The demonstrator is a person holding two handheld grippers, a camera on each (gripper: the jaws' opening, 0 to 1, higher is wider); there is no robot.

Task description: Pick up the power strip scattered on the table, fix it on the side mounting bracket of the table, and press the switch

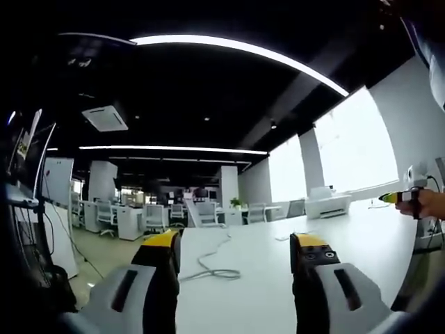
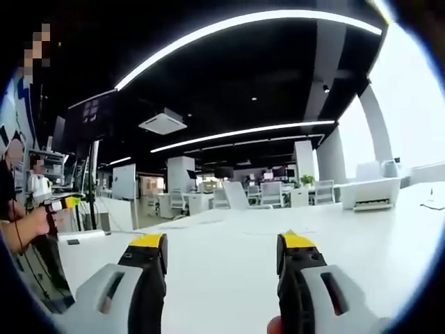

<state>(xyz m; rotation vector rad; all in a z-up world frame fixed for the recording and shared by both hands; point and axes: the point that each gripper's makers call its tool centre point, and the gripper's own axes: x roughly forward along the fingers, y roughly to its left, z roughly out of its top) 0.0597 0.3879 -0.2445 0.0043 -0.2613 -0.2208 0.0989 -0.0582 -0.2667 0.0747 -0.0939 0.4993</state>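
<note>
Left gripper view looks out over a long white table [image 1: 348, 243], and the left gripper [image 1: 240, 254] stands wide open with nothing between its jaws. Just ahead of it, slightly toward its left jaw, a pale cable [image 1: 212, 261] lies on the tabletop — a loose loop nearest the claw, then a line running straight away from it toward the far edge. What that cable ends in I cannot tell from here; no power strip body is plain to me. Far off to the right of this claw a person's hand [image 1: 425, 203] holds the other tool out over the table's edge.

Across in the right gripper view, the right gripper [image 2: 222, 257] is also spread wide and empty, with only bare white table [image 2: 229, 278] beyond its jaws, and a hand [image 2: 31, 223] far off to its left.

So by my reckoning the left claw is the nearer one to the cable — it would go forward and a touch left, closing across the cable's length rather than along it.
</note>
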